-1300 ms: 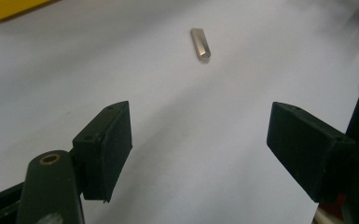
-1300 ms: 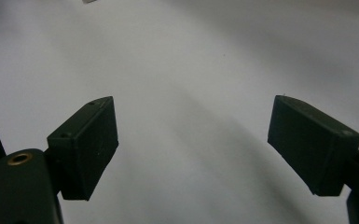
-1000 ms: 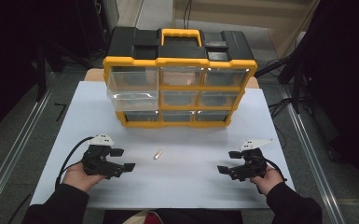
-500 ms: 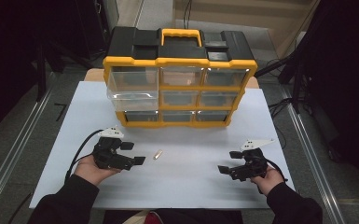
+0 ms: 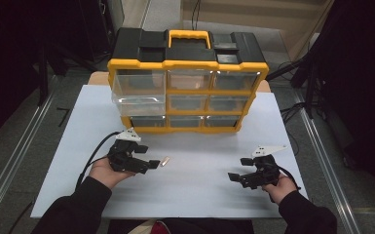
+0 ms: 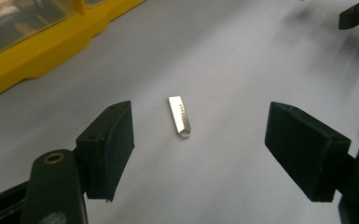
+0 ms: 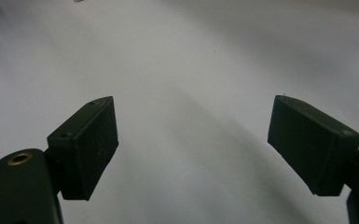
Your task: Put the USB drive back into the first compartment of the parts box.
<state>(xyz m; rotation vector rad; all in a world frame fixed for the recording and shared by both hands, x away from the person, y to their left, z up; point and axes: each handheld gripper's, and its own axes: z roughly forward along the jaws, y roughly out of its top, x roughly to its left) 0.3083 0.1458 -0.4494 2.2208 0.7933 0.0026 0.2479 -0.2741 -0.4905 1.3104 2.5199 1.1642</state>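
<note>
Since the earlier frame the left gripper (image 5: 152, 164) has slid forward and inward across the white table sheet (image 5: 199, 195), closing on the small silver metal bar with a pointed end (image 5: 165, 161); the right gripper (image 5: 237, 176) has kept its place near the person's right edge. In the left gripper view the bar (image 6: 179, 115) lies flat on the sheet, centred between wide-spread jaws that hold nothing and do not touch it. The right gripper is likewise wide open and empty over bare sheet. This looks like the approach before a pick: next, lower and pinch across the bar's narrow width. Farther back stands the yellow-and-black plastic drawer organiser (image 5: 187, 92), its clear drawers apparently shut.
</note>
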